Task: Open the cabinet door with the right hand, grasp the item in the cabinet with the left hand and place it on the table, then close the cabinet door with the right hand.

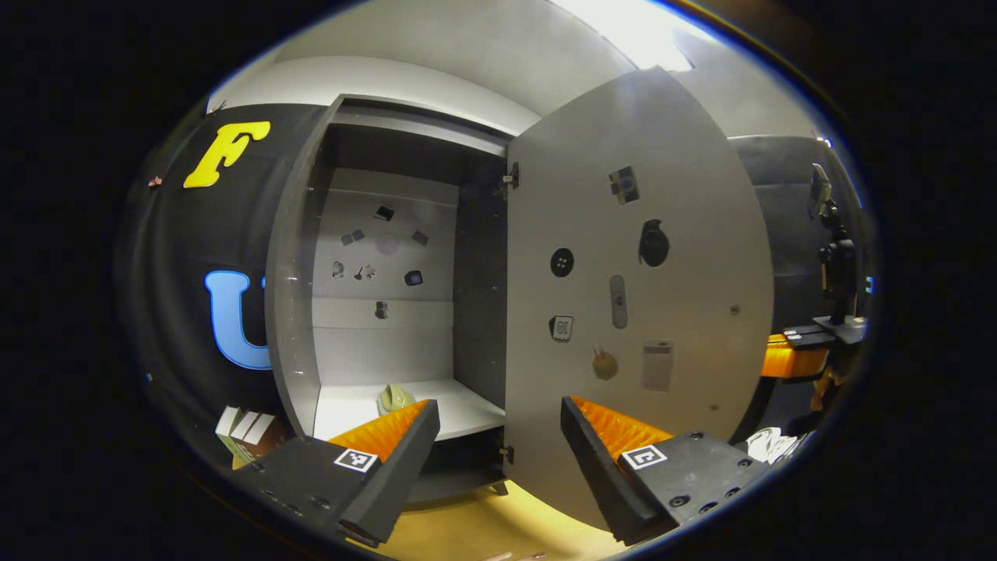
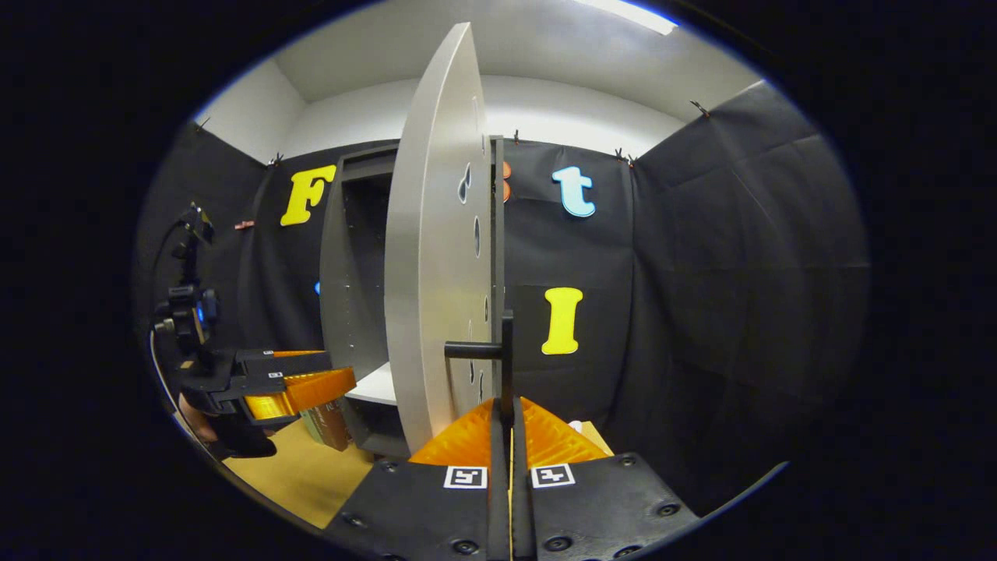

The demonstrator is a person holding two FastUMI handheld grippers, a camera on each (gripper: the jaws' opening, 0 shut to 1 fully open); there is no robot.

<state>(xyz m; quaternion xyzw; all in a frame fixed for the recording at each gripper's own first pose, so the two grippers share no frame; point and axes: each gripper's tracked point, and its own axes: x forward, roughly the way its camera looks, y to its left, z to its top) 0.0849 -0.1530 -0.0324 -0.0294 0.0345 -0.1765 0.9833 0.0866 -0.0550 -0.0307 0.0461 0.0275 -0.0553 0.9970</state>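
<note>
Tall grey board cabinet (image 1: 296,312) stands open, its flat grey door (image 1: 631,296) swung wide; right tool (image 2: 505,421) is pinched on the door's thin dark bar handle (image 2: 506,351). Left tool (image 1: 498,436), spread and empty, faces the small pale-green item (image 1: 395,397) on the white shelf (image 1: 467,409). Item looks light, possibly soft: judge a gentle pinch across its middle.

Cabinet (image 1: 389,257) stands ahead of the left gripper (image 1: 498,460), its door (image 1: 623,296) swung out ahead-right. Item (image 1: 395,397) lies on the shelf (image 1: 467,409) inside, ahead-left. Door handle (image 2: 505,354) sits between the right gripper (image 2: 504,421) fingers.
</note>
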